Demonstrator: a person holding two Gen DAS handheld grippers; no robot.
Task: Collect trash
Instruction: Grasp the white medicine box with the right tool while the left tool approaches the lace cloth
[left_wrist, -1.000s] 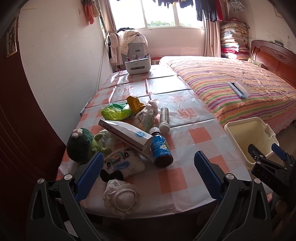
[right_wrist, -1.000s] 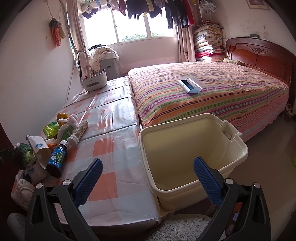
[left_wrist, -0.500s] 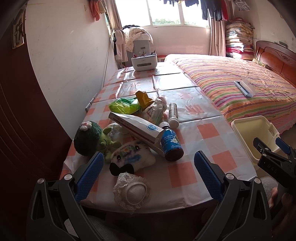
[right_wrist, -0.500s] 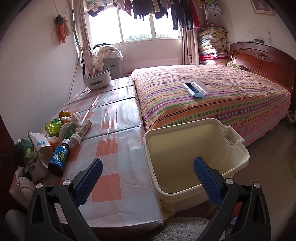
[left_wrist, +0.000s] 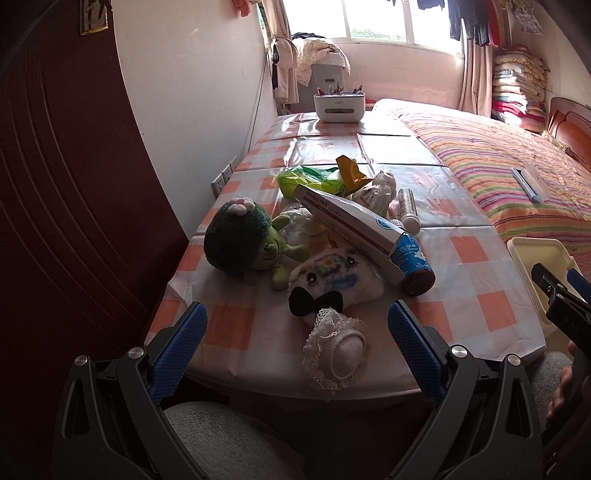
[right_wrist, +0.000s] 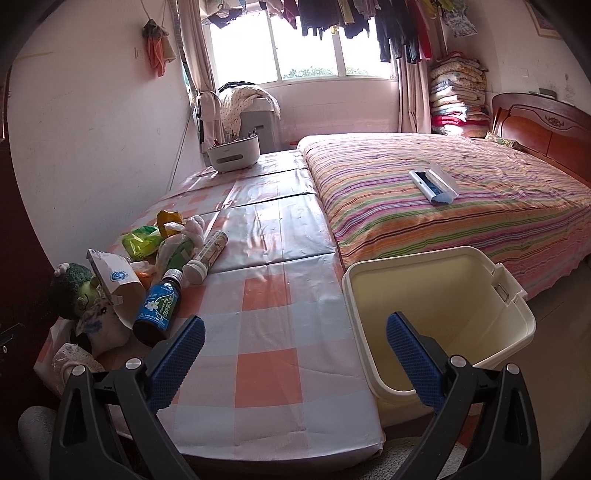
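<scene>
Both claws, left and right, spread and holding nothing; glossy checkered surface bare between clutter and smooth cream bin at its right edge.

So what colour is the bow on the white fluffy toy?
Black. The bow sits on the front of the white plush toy, clearest in the left wrist view.

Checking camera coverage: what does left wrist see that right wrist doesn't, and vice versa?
Left wrist only: the white plush with a black bow, the whole lace-edged pad, and the right claw at frame edge.
Right wrist only: the inside of the cream bin, nothing in it.
Both: blue-labelled bottle, long white box, green plush, checked table, striped bed. Both claws open.
</scene>
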